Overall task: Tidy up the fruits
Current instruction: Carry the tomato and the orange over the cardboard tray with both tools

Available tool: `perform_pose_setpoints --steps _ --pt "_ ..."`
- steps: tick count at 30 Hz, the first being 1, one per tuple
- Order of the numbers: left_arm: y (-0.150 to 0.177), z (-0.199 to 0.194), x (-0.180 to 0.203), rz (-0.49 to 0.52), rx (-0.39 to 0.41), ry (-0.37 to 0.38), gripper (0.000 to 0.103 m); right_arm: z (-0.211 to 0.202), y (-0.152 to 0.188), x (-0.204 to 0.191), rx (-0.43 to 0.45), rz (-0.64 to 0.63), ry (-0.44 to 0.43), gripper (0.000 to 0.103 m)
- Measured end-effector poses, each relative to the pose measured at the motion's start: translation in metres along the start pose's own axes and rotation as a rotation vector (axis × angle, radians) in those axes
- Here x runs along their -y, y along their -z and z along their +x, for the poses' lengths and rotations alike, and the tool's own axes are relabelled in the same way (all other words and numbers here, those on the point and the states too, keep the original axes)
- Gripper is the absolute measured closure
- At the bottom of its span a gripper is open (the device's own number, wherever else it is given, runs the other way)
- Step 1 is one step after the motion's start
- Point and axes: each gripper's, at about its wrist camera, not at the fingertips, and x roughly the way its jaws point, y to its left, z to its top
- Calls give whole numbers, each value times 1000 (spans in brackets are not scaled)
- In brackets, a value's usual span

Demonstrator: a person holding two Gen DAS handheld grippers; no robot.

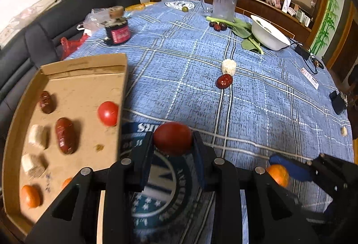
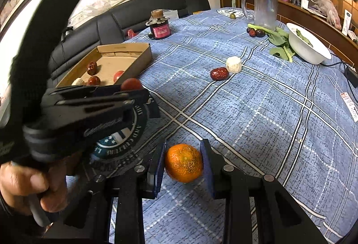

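My left gripper is shut on a dark red tomato, held just right of the cardboard box. The box holds red dates, another tomato, white chunks and a tangerine. My right gripper is shut on an orange tangerine, lifted slightly above the blue checked tablecloth. In the right wrist view a hand holds the left gripper beside the box. A loose red date and a white chunk lie mid-table.
At the far side stand a dark jar, a glass pitcher and a white bowl on leafy greens. Dark fruits and a green one lie there too. A cable runs right; a black sofa lines the left.
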Motion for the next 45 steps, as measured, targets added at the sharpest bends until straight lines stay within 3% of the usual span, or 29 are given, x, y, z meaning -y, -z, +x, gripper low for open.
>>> perform_pose_setpoints --steps 24,45 --pt "40 -61 -50 -81 103 -82 72 -15 -9 -51 35 -51 -42 72" --pt "52 -73 -103 -163 119 -129 72 -4 -23 -97 28 -126 -80 72"
